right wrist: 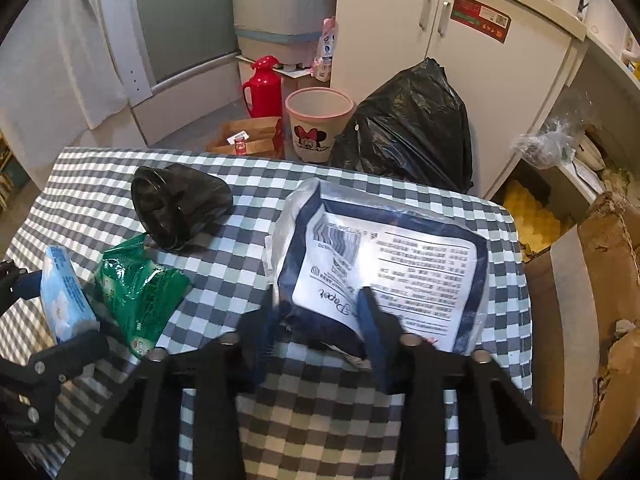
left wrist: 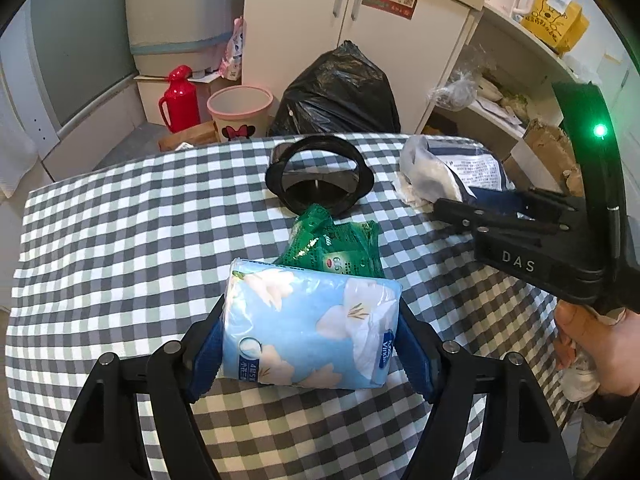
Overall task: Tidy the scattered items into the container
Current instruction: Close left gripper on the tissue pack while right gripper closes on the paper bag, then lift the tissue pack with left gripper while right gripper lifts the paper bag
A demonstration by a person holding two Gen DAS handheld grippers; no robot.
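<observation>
My left tool grips the blue tissue pack above the checked table, beside the green packet. My right tool clamps the white-and-navy bag; the black container lies tipped behind.

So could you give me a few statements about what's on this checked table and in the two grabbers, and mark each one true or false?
1. The left gripper clamps the blue tissue pack. True.
2. The black container stands upright. False: it lies on its side.
3. The green packet lies between tissue pack and container. True.
4. The right gripper holds nothing. False: its fingers straddle the navy-and-white bag.
5. The tablecloth is plain white. False: checked.
</observation>
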